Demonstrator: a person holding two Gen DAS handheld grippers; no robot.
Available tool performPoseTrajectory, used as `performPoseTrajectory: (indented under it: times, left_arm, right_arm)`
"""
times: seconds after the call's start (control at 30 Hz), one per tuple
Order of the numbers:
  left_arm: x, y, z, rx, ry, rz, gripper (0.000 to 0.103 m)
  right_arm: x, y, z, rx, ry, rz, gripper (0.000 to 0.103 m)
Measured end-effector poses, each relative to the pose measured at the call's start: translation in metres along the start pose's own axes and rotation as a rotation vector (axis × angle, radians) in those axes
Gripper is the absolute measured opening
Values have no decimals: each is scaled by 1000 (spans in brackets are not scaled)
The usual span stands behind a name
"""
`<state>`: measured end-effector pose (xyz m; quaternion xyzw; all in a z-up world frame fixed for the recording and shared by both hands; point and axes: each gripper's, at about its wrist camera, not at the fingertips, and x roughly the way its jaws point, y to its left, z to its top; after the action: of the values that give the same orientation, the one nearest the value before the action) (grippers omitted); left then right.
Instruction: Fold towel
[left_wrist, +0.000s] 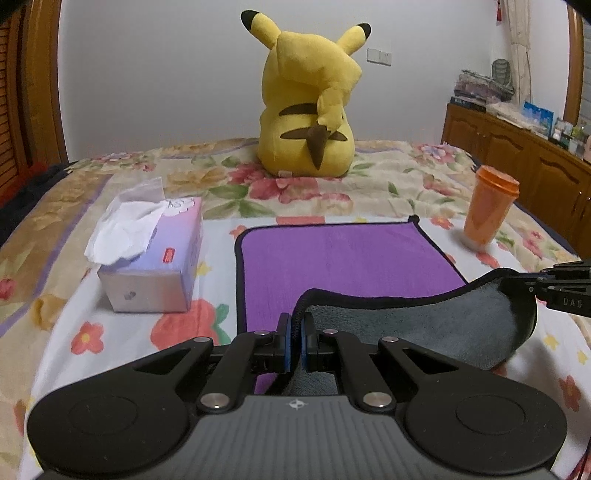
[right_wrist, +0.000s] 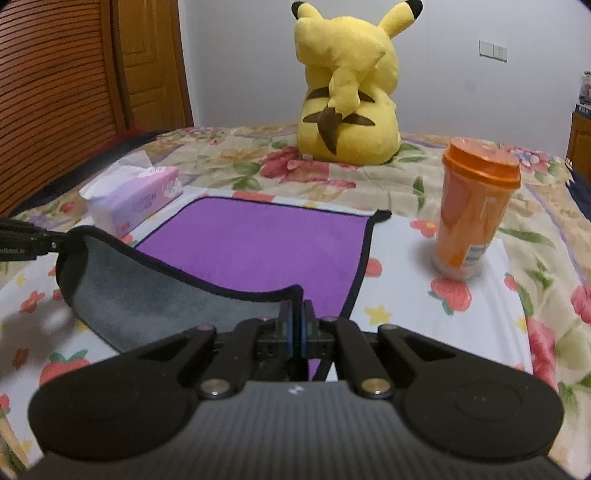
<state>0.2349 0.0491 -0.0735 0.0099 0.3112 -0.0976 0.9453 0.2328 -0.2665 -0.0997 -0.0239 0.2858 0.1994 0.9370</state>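
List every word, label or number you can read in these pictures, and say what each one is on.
"DAS": on the right gripper, at the left view's edge.
"nRobot AI", cut off: on the left gripper, at the right view's edge.
Tissue box print: too blurred.
Orange cup label: too small.

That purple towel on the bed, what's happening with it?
A person is folding the purple towel on the flowered bed with two handheld tools. The left claw and the right claw are each shut on a near corner, lifting that edge so the grey underside shows. The far half lies flat.
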Motion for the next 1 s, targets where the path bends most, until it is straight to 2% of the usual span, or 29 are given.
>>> performPoseTrajectory:
  times: [0.23,0.53,1.0]
  left_arm:
    - [8,2,15,2,-49,13,8]
    - [18,2,33,15,-74,8,8]
    - [35,7,59,33,-112,13,8]
  right_arm:
    - [10,0,11,-21,-24,-17,5]
    - [15,-4,31,-65,-88,-37,5]
    - [26,-6,55,-125,-138,-65,4]
